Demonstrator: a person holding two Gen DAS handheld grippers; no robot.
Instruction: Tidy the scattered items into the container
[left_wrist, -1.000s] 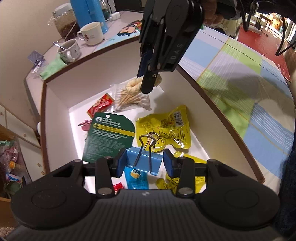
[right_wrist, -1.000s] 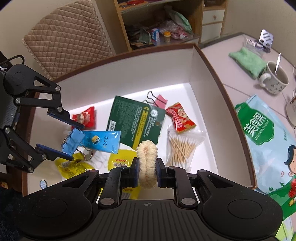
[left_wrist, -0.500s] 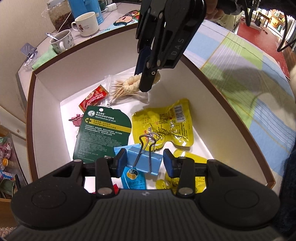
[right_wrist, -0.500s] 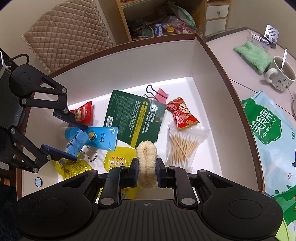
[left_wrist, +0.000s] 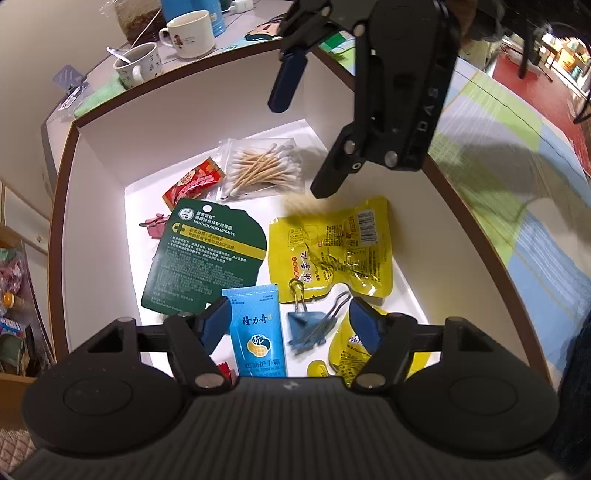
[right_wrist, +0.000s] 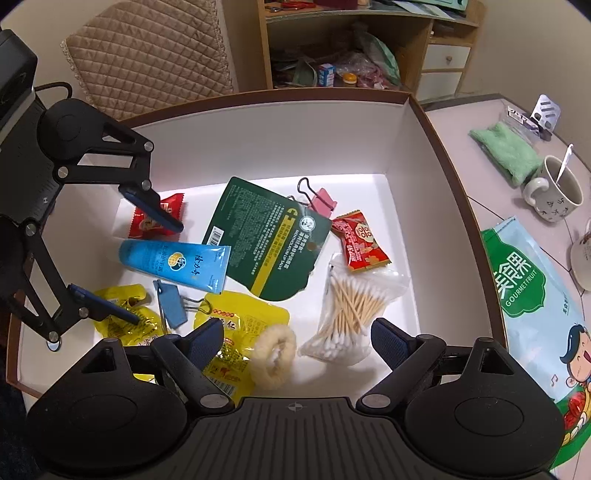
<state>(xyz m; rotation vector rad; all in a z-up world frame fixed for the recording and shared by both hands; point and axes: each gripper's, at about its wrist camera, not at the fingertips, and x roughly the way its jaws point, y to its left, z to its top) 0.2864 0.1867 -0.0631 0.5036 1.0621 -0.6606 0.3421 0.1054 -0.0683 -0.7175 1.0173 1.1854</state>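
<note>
- My left gripper (left_wrist: 288, 325) was spread wide, holding nothing, hovering low inside the white box (left_wrist: 96, 206) w/ its fingers either side of the blue tube (left_wrist: 258, 332) and the blue binder clip (left_wrist: 304, 326), touching neither.
- The blue binder clip lay flat on the box floor, handles splayed, just beside the tube and at the lower edge of the yellow snack pack (left_wrist: 332, 247) (so that one was in).
- Centre of the box: green lip-salve card (right_wrist: 266, 236), pink clip (right_wrist: 321, 199) partly under its far edge, red candy (right_wrist: 360, 242) next to it, another red candy (right_wrist: 157, 221) on the far left.
- My right gripper (right_wrist: 297, 341) was also fully open and empty, above the near side of the box.
- The cream scrunchie (right_wrist: 273, 356) sat loose betw. its fingers, resting partly on a yellow pack (right_wrist: 240, 339) and near the cotton-swab bag (right_wrist: 351, 310); in the left view it was only a blur.
- My read: both drops were done, i.e. the release step.
- Next I'd lift both tools straight up clear of the walls, then look over the table; outside the box I could see mugs, a green cloth and a snack bag (right_wrist: 528, 295), but couldn't tell which counted as scattered.
</note>
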